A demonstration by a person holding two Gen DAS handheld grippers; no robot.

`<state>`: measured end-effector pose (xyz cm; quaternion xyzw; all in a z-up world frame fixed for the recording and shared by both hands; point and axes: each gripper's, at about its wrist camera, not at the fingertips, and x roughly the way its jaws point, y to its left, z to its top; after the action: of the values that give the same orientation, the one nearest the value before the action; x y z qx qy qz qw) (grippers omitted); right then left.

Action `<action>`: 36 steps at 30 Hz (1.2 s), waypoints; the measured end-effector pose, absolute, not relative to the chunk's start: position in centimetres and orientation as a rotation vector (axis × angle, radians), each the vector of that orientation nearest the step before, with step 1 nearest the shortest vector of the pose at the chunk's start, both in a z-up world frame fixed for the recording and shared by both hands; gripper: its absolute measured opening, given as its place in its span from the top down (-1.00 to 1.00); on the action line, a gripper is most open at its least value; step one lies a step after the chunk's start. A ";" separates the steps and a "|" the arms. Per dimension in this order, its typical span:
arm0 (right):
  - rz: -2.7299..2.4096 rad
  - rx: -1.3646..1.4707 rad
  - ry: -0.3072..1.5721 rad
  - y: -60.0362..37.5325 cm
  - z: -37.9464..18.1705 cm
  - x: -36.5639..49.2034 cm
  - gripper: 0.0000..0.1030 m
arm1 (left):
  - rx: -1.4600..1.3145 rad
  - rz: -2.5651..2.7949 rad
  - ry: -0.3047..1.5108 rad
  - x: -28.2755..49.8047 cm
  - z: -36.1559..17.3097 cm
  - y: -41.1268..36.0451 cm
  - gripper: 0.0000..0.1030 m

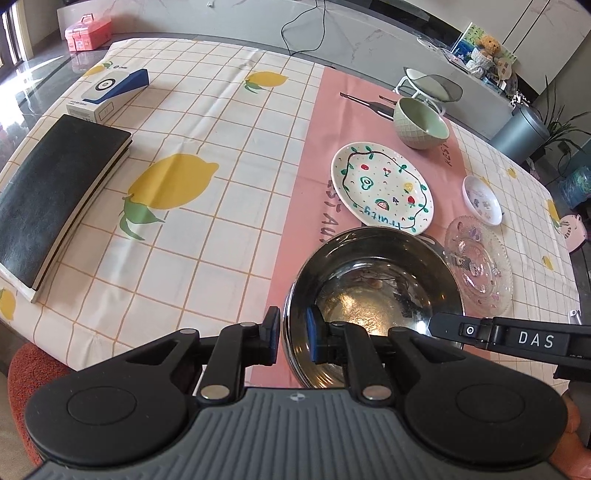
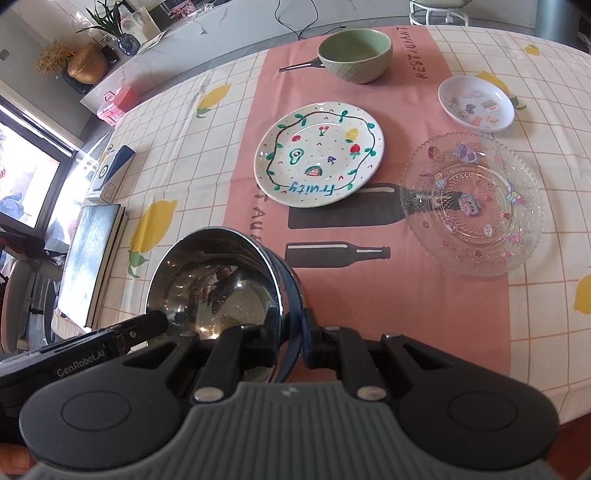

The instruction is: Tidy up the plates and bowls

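Observation:
A shiny steel bowl [image 1: 369,288] [image 2: 214,280] is held just above the pink runner near the table's front edge, tilted. My left gripper [image 1: 293,334] is shut on its left rim, one pad inside the bowl and one outside. My right gripper [image 2: 291,341] is shut on the opposite rim in the same way. Beyond the bowl lies a white plate painted with fruit [image 1: 382,188] [image 2: 319,153]. A green bowl [image 1: 421,123] [image 2: 354,55] stands further back. To the right are a clear glass plate [image 1: 480,266] [image 2: 472,203] and a small white dish [image 1: 482,199] [image 2: 476,103].
A black book [image 1: 55,199] and a blue and white box [image 1: 110,92] lie on the lemon-print cloth at the left. A pink case [image 1: 88,31] sits past the far corner. A stool [image 1: 432,85] and a grey bin [image 1: 521,133] stand beyond the table's far side.

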<state>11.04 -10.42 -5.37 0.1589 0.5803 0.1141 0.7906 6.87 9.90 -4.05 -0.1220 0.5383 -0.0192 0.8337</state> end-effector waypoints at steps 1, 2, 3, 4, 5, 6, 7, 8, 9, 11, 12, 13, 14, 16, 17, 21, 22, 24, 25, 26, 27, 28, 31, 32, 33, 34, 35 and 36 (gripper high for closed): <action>0.250 0.353 1.249 -10.5 -5.3 11.0 0.74 | -0.261 -0.041 1.142 6.9 -4.1 9.9 0.68; 0.253 0.359 1.247 -10.6 -5.3 11.0 0.73 | -0.263 -0.040 1.143 6.9 -4.2 9.9 0.68; 0.255 0.358 1.242 -10.7 -5.1 11.0 0.73 | -0.266 -0.040 1.143 6.9 -4.2 9.9 0.68; 0.256 0.352 1.234 -10.7 -4.9 10.9 0.73 | -0.267 -0.041 1.142 6.8 -4.3 9.9 0.68; 0.252 0.341 1.223 -10.8 -4.6 10.9 0.72 | -0.270 -0.040 1.141 6.8 -4.3 9.9 0.68; 0.246 0.335 1.214 -10.9 -4.4 10.8 0.72 | -0.274 -0.040 1.139 6.8 -4.3 9.9 0.68; 0.247 0.336 1.207 -11.0 -4.3 10.7 0.72 | -0.275 -0.041 1.136 6.8 -4.3 9.9 0.68; 0.251 0.340 1.205 -11.1 -4.3 10.7 0.73 | -0.274 -0.041 1.131 6.7 -4.2 9.9 0.70; 0.253 0.346 1.206 -11.2 -4.3 10.7 0.77 | -0.274 -0.041 1.126 6.7 -4.1 9.9 0.72; 0.257 0.366 1.209 -11.3 -4.6 10.7 0.90 | -0.272 -0.040 1.118 6.6 -3.8 9.9 0.74; 0.256 0.373 1.214 -11.3 -4.8 10.8 0.90 | -0.269 -0.041 1.113 6.6 -3.7 9.9 0.75; 0.252 0.376 1.220 -11.3 -5.0 10.8 0.91 | -0.269 -0.042 1.111 6.6 -3.6 9.9 0.75; 0.250 0.379 1.222 -11.3 -5.2 10.9 0.91 | -0.276 -0.043 1.111 6.7 -3.6 10.0 0.75; 0.247 0.388 1.226 -11.4 -5.4 10.9 0.91 | -0.278 -0.043 1.113 6.7 -3.6 10.1 0.75; 0.249 0.389 1.227 -11.4 -5.4 10.9 0.91 | -0.279 -0.044 1.114 6.8 -3.7 10.1 0.75; 0.262 0.383 1.215 -11.3 -5.1 10.8 0.83 | -0.264 -0.048 1.107 6.7 -2.9 10.0 0.71; 0.268 0.381 1.204 -11.4 -4.9 10.7 0.81 | -0.259 -0.057 1.095 6.7 -2.5 10.0 0.69; 0.276 0.371 1.174 -11.5 -4.2 10.6 0.81 | -0.242 -0.070 1.064 6.7 -1.5 9.9 0.60; 0.275 0.365 1.161 -11.6 -3.8 10.5 0.80 | -0.231 -0.074 1.049 6.7 -1.1 9.8 0.59; 0.274 0.359 1.146 -11.8 -3.4 10.5 0.77 | -0.215 -0.082 1.028 6.9 -0.4 9.6 0.56; 0.273 0.356 1.132 -12.0 -3.1 10.5 0.74 | -0.203 -0.091 1.011 7.0 0.0 9.5 0.54; 0.270 0.353 1.118 -12.2 -2.8 10.5 0.66 | -0.193 -0.103 0.996 7.2 0.5 9.2 0.54; 0.265 0.345 1.082 -13.1 -2.0 10.6 0.59 | -0.177 -0.146 0.969 8.1 1.6 8.3 0.54; 0.260 0.343 1.074 -13.4 -1.8 10.7 0.58 | -0.174 -0.156 0.966 8.5 1.9 7.9 0.54; 0.253 0.345 1.063 -13.9 -1.6 10.9 0.58 | -0.172 -0.167 0.963 8.9 2.2 7.6 0.54; 0.244 0.347 1.054 -14.3 -1.4 11.1 0.58 | -0.172 -0.178 0.962 9.3 2.5 7.3 0.54; 0.234 0.349 1.049 -14.8 -1.4 11.3 0.58 | -0.173 -0.190 0.961 9.7 2.7 7.0 0.54; 0.223 0.353 1.045 -15.3 -1.3 11.5 0.58 | -0.173 -0.203 0.958 10.2 3.0 6.6 0.54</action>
<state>11.52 -15.32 -1.30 0.1675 0.4954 0.1056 0.8458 10.17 6.60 3.02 -0.0828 0.4593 -0.0975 0.8790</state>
